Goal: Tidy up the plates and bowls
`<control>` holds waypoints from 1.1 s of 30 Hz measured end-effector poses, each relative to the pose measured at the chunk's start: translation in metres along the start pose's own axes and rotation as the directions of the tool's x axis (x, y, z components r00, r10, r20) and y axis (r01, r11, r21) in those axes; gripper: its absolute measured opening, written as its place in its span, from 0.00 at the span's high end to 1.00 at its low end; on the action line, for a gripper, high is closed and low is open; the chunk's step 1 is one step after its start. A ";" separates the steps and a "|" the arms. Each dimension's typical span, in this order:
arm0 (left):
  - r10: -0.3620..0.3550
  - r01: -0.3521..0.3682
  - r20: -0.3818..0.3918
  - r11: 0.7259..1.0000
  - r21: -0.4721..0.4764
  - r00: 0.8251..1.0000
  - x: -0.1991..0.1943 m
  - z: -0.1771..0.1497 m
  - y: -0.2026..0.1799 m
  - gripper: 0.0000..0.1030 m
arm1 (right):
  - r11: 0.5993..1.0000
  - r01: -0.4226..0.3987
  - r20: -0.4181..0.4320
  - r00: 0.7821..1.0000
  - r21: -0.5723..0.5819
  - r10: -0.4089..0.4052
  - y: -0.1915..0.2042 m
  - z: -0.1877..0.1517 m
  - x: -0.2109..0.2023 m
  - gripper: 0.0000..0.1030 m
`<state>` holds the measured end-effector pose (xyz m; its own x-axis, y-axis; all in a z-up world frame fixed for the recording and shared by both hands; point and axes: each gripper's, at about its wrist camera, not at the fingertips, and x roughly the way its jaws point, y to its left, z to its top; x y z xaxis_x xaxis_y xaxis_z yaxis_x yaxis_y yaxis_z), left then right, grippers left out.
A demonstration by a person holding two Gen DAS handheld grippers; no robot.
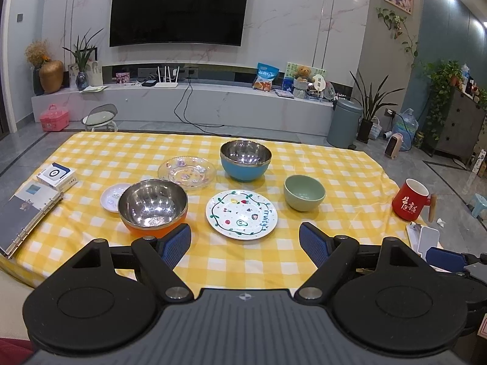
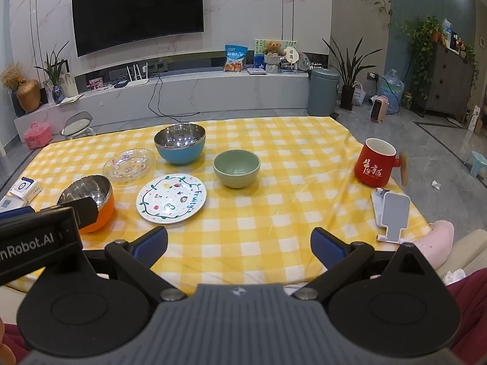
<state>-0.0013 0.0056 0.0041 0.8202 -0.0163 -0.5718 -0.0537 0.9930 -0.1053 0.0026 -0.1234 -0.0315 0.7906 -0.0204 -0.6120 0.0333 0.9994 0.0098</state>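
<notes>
On the yellow checked cloth lie a white painted plate (image 1: 241,213) (image 2: 171,198), a clear glass plate (image 1: 186,172) (image 2: 128,163), a small white dish (image 1: 113,197), an orange steel bowl (image 1: 152,207) (image 2: 91,200), a blue steel bowl (image 1: 245,159) (image 2: 180,147) and a green ceramic bowl (image 1: 304,192) (image 2: 236,168). My left gripper (image 1: 245,243) is open and empty, near the table's front edge, short of the painted plate. My right gripper (image 2: 239,245) is open and empty, over the cloth in front of the green bowl.
A red mug (image 1: 411,199) (image 2: 376,161) stands at the right edge. A white phone stand (image 2: 391,213) lies near the front right corner. A ring binder (image 1: 24,217) and a small box (image 1: 57,175) lie at the left edge.
</notes>
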 end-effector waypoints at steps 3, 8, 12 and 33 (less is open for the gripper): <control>0.001 -0.001 -0.005 1.000 -0.003 1.000 0.000 -0.001 0.000 0.08 | 1.000 0.000 -0.009 1.000 0.003 0.000 -0.001 0.000 0.001 0.05; 0.005 -0.005 -0.009 1.000 0.001 1.000 0.001 -0.001 0.000 0.08 | 1.000 -0.003 -0.013 1.000 0.002 0.003 -0.002 0.001 0.003 0.05; 0.020 -0.020 -0.018 1.000 0.002 1.000 0.003 -0.002 0.000 0.08 | 1.000 0.007 -0.015 1.000 -0.007 -0.007 0.000 0.000 0.004 0.05; 0.033 -0.032 -0.032 0.999 0.017 0.999 0.004 -0.002 -0.002 0.08 | 1.000 0.001 -0.031 1.000 -0.023 -0.001 0.001 0.000 0.007 0.05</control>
<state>0.0012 0.0035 -0.0002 0.7993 0.0125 -0.6008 -0.0703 0.9949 -0.0729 0.0084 -0.1227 -0.0362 0.7714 -0.0209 -0.6360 0.0199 0.9998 -0.0087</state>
